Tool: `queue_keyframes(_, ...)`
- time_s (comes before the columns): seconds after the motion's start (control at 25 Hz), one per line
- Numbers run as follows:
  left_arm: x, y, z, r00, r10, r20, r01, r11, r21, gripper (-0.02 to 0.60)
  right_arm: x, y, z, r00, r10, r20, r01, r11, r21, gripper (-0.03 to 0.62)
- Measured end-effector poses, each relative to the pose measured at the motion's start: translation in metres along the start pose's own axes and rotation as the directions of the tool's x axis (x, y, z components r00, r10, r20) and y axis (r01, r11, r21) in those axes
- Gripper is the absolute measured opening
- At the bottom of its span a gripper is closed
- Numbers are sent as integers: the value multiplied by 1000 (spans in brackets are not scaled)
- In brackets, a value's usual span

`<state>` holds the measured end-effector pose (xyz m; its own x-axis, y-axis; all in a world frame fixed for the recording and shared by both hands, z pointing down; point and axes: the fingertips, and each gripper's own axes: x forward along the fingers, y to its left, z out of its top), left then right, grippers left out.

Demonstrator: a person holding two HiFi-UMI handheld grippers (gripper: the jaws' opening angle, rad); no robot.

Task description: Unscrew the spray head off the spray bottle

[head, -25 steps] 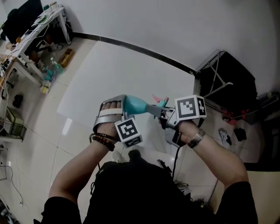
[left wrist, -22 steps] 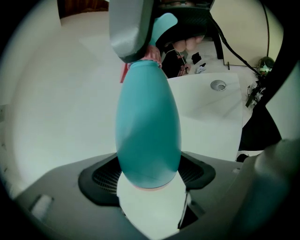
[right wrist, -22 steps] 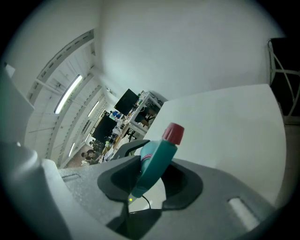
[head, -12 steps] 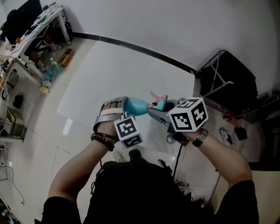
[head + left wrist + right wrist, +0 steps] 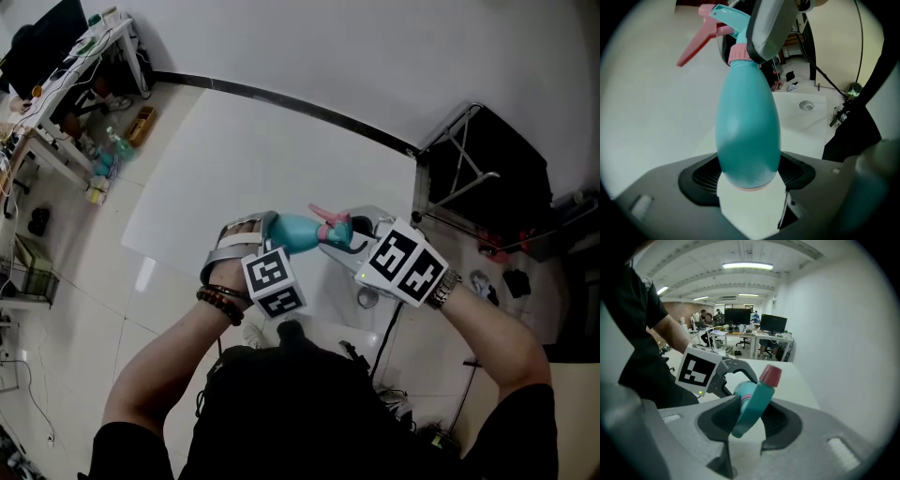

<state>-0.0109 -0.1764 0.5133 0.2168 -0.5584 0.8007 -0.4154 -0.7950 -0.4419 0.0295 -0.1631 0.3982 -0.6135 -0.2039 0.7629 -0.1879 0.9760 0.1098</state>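
Note:
A teal spray bottle (image 5: pixel 292 232) hangs in the air above the white table (image 5: pixel 234 150). My left gripper (image 5: pixel 269 230) is shut on the bottle's round body (image 5: pixel 747 126), with the base seated between its jaws. The spray head (image 5: pixel 334 228), teal with a pink trigger (image 5: pixel 698 44) and a pink collar (image 5: pixel 739 53), points away from the left gripper. My right gripper (image 5: pixel 345 236) is shut on the spray head (image 5: pixel 752 408), whose red nozzle tip (image 5: pixel 770 375) sticks out above its jaws. The bottle neck is partly hidden by the right gripper's finger (image 5: pixel 768 28).
A black folding cart (image 5: pixel 487 169) stands to the right of the table. A cluttered desk (image 5: pixel 84 56) is at the far left. Cables and a floor drain (image 5: pixel 805 106) lie below the grippers. The left gripper's marker cube (image 5: pixel 698 367) sits close behind the spray head.
My right gripper has rolled about its axis, its marker cube swinging down and to the right. The pink trigger has turned with it. The left gripper and bottle shifted slightly.

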Motion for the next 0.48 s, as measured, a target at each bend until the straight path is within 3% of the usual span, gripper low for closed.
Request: queue_keyframes(0.48,-3,-13,4,993,-98,58,101,994,-42,403,-7,10,0,998,-17,-64,-1,963,-270,121)
